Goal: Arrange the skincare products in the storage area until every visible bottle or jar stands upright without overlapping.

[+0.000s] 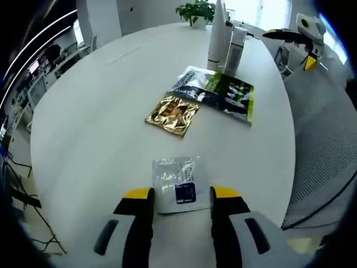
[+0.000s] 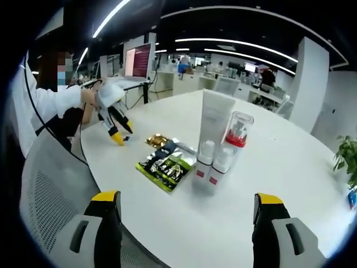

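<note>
A tall white tube (image 2: 215, 120) stands upright on the round white table (image 2: 290, 167). Beside it stands a bottle with a red collar and clear cap (image 2: 239, 131), with two small red-labelled bottles (image 2: 212, 163) upright in front. My right gripper (image 2: 187, 200) is open, wide, near the table edge and short of the bottles. The same tube (image 1: 217, 36) and a bottle (image 1: 235, 50) stand at the far side in the left gripper view. My left gripper (image 1: 181, 195) is open, low over a clear sachet with a dark label (image 1: 177, 184).
A green-and-black packet (image 1: 220, 92) and a gold sachet (image 1: 173, 114) lie flat mid-table. The right gripper (image 1: 295, 47) hovers off the far edge. A person in white sleeves (image 2: 50, 103) holds the left gripper (image 2: 114, 120). A grey mesh chair (image 2: 44, 190) is beside the table. A plant (image 1: 195, 11) stands beyond.
</note>
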Tool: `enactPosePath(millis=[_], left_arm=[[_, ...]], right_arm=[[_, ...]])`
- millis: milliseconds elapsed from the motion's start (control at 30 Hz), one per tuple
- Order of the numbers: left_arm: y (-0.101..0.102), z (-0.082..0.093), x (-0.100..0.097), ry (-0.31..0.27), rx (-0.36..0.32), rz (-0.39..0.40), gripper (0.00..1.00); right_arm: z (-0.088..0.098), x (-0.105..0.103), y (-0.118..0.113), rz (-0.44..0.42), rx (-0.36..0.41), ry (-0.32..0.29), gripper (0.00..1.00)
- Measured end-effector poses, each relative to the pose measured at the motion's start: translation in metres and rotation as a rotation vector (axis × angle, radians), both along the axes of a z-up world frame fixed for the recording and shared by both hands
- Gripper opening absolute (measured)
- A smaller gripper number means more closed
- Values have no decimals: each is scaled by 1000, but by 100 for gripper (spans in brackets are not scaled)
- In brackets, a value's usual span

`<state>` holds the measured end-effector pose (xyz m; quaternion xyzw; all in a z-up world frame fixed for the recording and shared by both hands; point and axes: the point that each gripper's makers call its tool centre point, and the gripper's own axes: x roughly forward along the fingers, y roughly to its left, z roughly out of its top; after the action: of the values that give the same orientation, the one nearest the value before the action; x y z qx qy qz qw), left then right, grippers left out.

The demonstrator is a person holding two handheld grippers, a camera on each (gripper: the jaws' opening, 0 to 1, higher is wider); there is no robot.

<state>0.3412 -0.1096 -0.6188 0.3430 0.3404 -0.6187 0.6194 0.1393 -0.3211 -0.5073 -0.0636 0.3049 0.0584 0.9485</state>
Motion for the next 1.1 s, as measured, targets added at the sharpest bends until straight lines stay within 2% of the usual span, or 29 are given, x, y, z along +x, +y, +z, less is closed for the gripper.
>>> enactPosePath(millis=[233, 400, 500, 667, 900, 1100], left_arm=[[-4, -2, -7, 4, 3, -69, 36], [-12, -1, -23, 2, 3, -145, 36], [-14, -1, -26, -1, -2, -176, 36], [-24, 0, -40, -5, 7, -285, 36], [-40, 0, -43, 3, 17, -365, 36], [-55, 0, -48, -15, 37, -449, 37]], right_arm=[[0, 0, 1, 7, -4, 3, 100], [-2, -1, 1, 10, -2, 5, 100], [-2, -2, 0, 12, -4, 6, 100], [-2, 0, 3, 20, -5, 8, 100], [-3, -1, 3, 31, -20, 21, 100], [-3, -4, -1, 15, -13, 21, 100]])
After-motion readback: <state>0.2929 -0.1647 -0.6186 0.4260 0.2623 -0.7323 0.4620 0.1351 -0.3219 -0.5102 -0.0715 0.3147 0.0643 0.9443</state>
